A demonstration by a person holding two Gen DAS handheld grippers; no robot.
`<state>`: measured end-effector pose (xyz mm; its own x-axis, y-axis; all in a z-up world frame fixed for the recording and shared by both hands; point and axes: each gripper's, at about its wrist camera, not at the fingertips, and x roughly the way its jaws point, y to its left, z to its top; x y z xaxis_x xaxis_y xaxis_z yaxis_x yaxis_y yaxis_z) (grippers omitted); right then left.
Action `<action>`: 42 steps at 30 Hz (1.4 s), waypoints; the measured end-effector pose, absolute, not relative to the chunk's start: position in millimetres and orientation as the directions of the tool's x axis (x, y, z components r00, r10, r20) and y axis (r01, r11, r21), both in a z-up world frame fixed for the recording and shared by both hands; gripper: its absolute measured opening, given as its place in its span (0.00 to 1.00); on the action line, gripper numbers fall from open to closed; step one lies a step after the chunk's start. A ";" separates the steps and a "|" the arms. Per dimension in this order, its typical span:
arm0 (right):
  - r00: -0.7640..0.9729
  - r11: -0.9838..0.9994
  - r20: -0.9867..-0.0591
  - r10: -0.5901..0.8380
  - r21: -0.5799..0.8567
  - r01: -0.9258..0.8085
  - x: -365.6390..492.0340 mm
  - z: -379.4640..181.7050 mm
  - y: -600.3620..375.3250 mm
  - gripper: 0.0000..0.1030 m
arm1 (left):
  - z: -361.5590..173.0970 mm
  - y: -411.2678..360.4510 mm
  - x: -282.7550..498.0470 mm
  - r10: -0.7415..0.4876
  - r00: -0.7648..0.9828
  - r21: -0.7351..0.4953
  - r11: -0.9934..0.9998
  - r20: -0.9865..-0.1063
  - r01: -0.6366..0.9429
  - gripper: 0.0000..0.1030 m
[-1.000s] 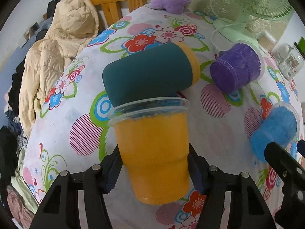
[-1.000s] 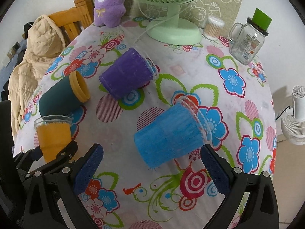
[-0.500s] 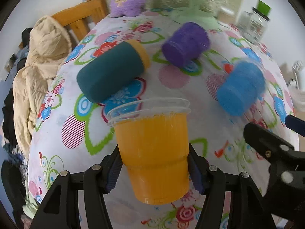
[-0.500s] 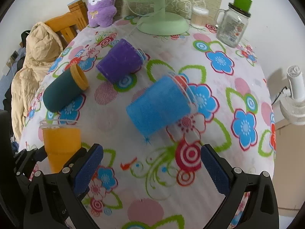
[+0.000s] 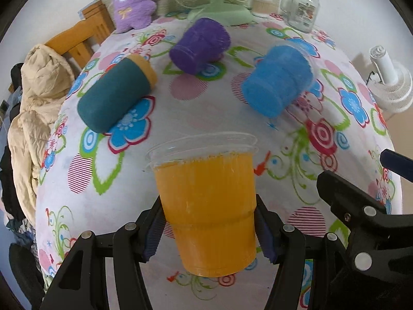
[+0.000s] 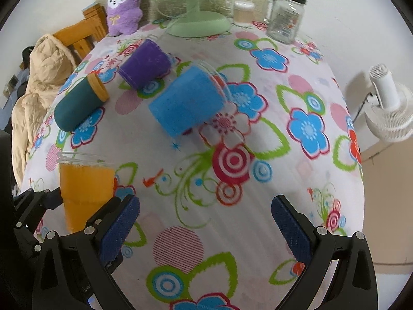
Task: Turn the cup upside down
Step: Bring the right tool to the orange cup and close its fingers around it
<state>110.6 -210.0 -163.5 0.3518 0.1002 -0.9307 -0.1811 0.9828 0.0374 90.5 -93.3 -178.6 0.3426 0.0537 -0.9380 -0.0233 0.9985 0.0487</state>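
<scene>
Left gripper point(image 5: 209, 228) clamped on the orange cup point(image 5: 206, 201), blue pads squeezing both sides low on the body, rim up, clear lip on top, held above the floral tablecloth point(image 6: 258, 206). Right gripper point(image 6: 204, 222) just to the right of it, spread wide, holding nothing, only tablecloth between the pads.

Ahead of the grippers, three more cups lying on their sides: teal cup point(image 5: 113, 95) with an orange rim off to the front-left, purple cup point(image 5: 200, 45) straight ahead and further back, blue cup point(image 6: 187, 100) front-right of the orange one. So four cups total, one gripped, three tipped over.

Way at the back: one green fan point(image 6: 198, 22), one purple plush point(image 6: 124, 9), one glass jar point(image 6: 286, 15) with a green lid. One beige jacket point(image 5: 38, 87) over a wooden chair point(image 5: 85, 33) far left, one small white fan point(image 6: 387, 103) off far right.
</scene>
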 end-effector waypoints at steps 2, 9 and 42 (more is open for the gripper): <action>0.355 0.985 -0.930 0.097 0.038 -0.168 108.3 -164.3 -214.9 1.00 | -181.5 -97.3 90.2 0.049 0.346 0.047 0.999 -0.937 -0.012 0.65; 0.359 0.988 -0.930 0.084 0.032 -0.148 102.4 -169.3 -227.0 1.00 | -181.4 -98.4 89.9 0.032 0.362 0.035 0.999 -0.932 -0.001 0.86; 0.752 0.997 -0.659 0.021 0.070 0.034 -6.2 -158.5 -139.0 0.95 | -153.4 16.3 33.0 -0.118 0.336 0.032 0.911 -0.934 0.411 0.98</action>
<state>-6.2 -139.0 -158.5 0.7522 0.0213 -0.6586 0.0335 0.9969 0.0705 33.0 16.3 -153.4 0.3364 -0.1182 -0.9343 0.4105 0.9113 0.0325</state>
